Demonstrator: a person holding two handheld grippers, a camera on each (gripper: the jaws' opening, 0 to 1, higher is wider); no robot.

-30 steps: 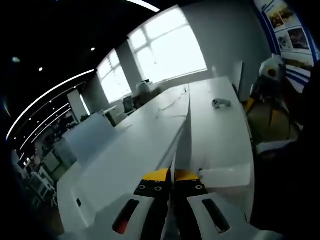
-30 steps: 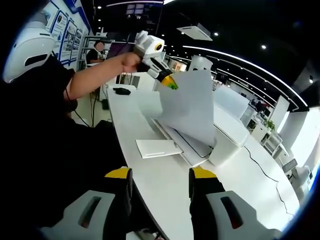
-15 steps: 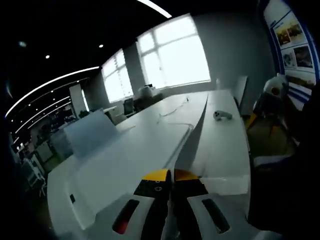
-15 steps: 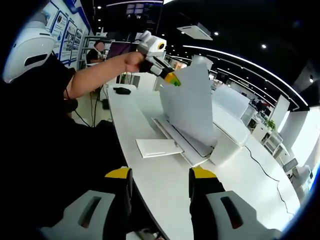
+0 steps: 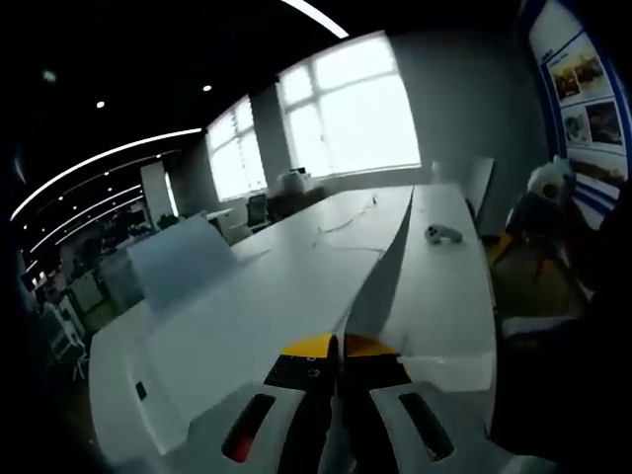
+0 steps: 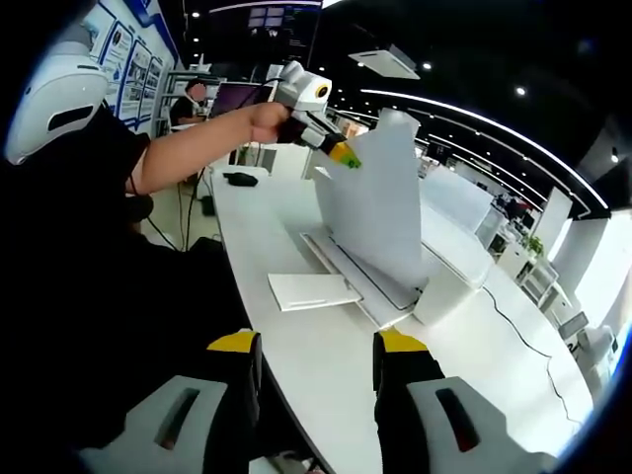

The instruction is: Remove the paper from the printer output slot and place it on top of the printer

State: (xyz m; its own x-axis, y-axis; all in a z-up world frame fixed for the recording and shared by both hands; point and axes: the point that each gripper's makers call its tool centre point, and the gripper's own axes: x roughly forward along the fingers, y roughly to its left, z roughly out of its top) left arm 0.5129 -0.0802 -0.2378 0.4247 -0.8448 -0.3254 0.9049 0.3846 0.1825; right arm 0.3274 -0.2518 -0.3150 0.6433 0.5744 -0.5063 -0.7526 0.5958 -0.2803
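Observation:
A white paper sheet (image 6: 380, 212) hangs upright over the white printer (image 6: 444, 259), held by its upper corner in my left gripper (image 6: 341, 153), which is shut on it. In the left gripper view the same paper (image 5: 380, 281) runs edge-on away from the closed yellow-tipped left gripper (image 5: 338, 348), with the printer's top (image 5: 237, 326) spreading to the left below. My right gripper (image 6: 316, 348) stands open low over the desk's near edge, nothing between its fingers, well short of the printer.
A white flat tray piece (image 6: 314, 290) lies on the long white desk (image 6: 326, 375) in front of the printer. A dark mouse (image 6: 240, 179) sits farther along the desk. A person's arm (image 6: 188, 148) reaches in from the left. A cable (image 6: 523, 336) trails beyond the printer.
The left gripper has lifted the paper a little higher and more upright over the printer. The right gripper has stayed still and open.

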